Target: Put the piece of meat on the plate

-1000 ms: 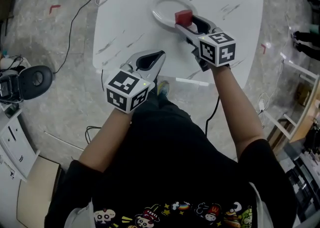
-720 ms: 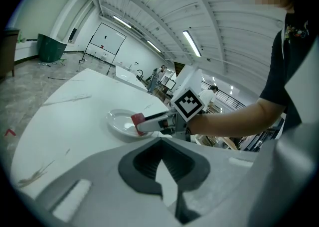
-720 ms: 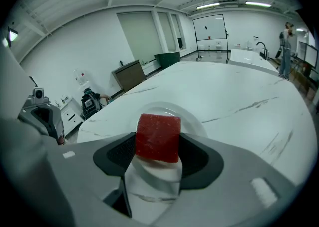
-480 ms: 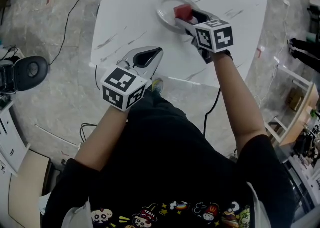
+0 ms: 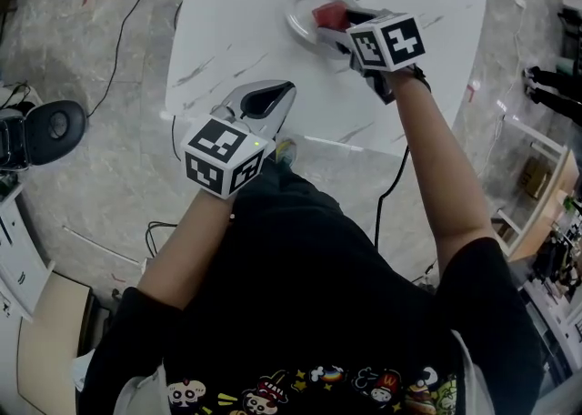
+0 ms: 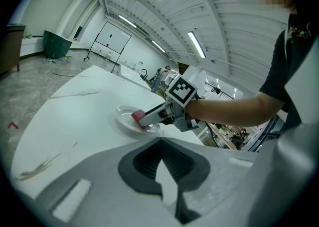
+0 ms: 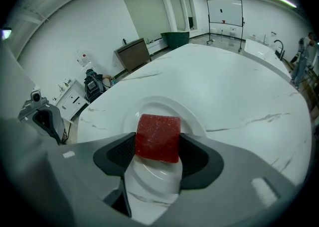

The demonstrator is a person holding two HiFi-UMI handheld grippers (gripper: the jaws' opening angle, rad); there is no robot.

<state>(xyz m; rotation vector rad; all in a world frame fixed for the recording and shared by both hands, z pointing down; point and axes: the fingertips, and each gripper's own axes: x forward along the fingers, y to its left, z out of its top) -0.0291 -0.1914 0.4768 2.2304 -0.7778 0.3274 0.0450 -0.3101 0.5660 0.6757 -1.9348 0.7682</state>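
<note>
Fingers (image 7: 199,157), right: pinching meat (image 7: 158,138) above plate (image 7: 192,116), inside rim.

The meat (image 7: 157,138) is red, the plate (image 7: 191,117) white, the table (image 7: 224,76) white with grey veins.

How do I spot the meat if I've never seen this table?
Find the big white table, then the round white plate on it. The piece of meat is the red cube over that plate, pinched by the right gripper, the only red thing on the table.
</note>
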